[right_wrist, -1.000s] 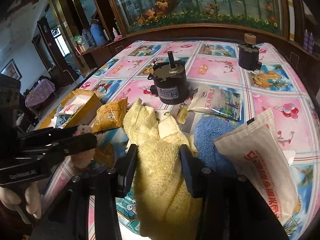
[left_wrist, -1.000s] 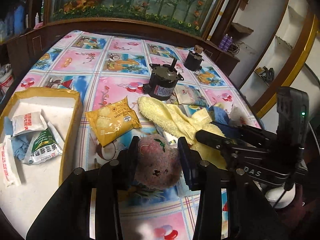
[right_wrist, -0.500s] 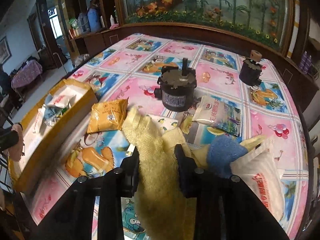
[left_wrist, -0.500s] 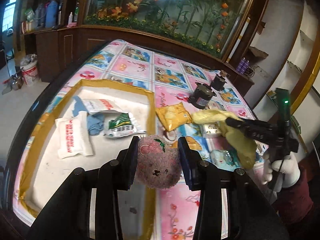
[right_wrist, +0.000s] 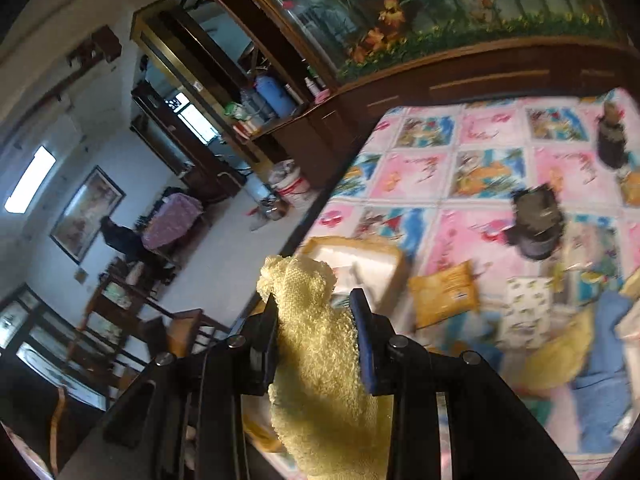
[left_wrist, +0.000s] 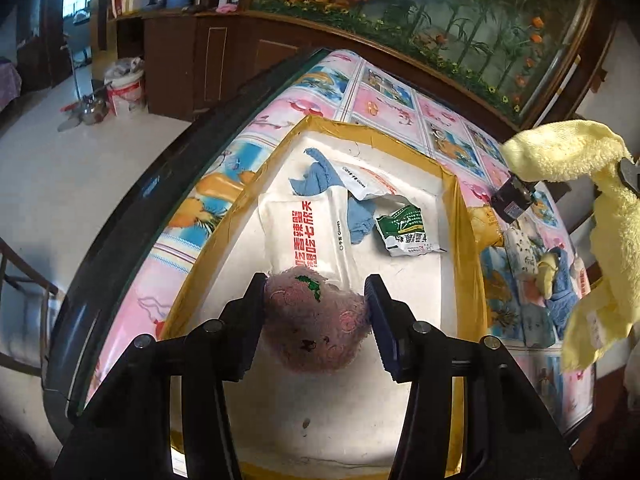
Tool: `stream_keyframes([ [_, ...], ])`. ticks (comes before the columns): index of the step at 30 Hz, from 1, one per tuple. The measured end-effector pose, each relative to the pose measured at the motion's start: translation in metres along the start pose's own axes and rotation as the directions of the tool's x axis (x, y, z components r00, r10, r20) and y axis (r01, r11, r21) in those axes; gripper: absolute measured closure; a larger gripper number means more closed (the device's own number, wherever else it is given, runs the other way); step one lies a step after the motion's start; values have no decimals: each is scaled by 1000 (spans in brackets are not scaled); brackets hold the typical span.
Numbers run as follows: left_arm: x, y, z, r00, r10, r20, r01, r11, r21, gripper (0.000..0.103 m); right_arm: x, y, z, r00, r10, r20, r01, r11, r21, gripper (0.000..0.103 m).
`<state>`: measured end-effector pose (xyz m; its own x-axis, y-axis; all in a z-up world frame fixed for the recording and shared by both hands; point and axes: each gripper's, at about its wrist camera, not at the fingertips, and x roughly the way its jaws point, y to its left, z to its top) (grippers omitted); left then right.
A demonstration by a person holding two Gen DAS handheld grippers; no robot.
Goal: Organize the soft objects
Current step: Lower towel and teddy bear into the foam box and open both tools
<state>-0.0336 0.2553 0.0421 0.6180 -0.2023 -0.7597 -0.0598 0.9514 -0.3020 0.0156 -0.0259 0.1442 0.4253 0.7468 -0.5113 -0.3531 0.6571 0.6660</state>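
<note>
While a pink, round plush bear head with a green leaf on its crown hangs clamped between the two fingers of the left gripper, it sits directly above the near end of a shallow white foam tray edged in tan tape. The coming move turns on that vertical relation: the toy is over the tray's bare floor, just short of a white packet printed with red characters, so a drop from here should land inside the rim. The toy has no real long axis; its face points back toward the camera. Farther in the tray lie a blue cloth and a green-and-white sachet.

The left gripper tilts steeply downward over the tray, its jaws pressing both sides of the plush. The right gripper is closed on a pale yellow terry towel, which bunches above the fingertips and trails below; from the left wrist view the same towel dangles in the air to the right, off beyond the tray's far-side rim and above the table covered in a pink-and-blue cartoon cloth. The left hand is therefore the nearer to the tray. On the table, seemingly, a yellow snack bag and a dark cylindrical motor remain, though the right wrist view is blurred.
</note>
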Motion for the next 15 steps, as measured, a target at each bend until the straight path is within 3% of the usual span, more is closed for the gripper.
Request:
stream_keyframes([
  [5,-26,2,-5,998,-21,66,23,999,-30,52,82,-2,-11,973,217,-76,-198,959,203,71],
  [7,-34,3,-7,996,-21,83,25,999,-40,50,113,-5,-20,961,250,-119,-212,941,262,71],
  [9,-38,3,-10,995,-13,96,17,999,-37,50,140,-5,-31,962,203,-184,-152,954,258,71],
  [11,-33,1,-11,995,29,97,-27,999,-25,46,160,-5,-42,965,96,-242,-46,978,205,70],
  [13,-22,-2,-12,994,72,83,-73,997,0,43,169,-5,-47,965,-58,-257,90,989,115,70],
  [15,-9,-2,-13,993,108,50,-109,994,13,43,171,0,-47,959,-161,-234,173,985,28,70],
])
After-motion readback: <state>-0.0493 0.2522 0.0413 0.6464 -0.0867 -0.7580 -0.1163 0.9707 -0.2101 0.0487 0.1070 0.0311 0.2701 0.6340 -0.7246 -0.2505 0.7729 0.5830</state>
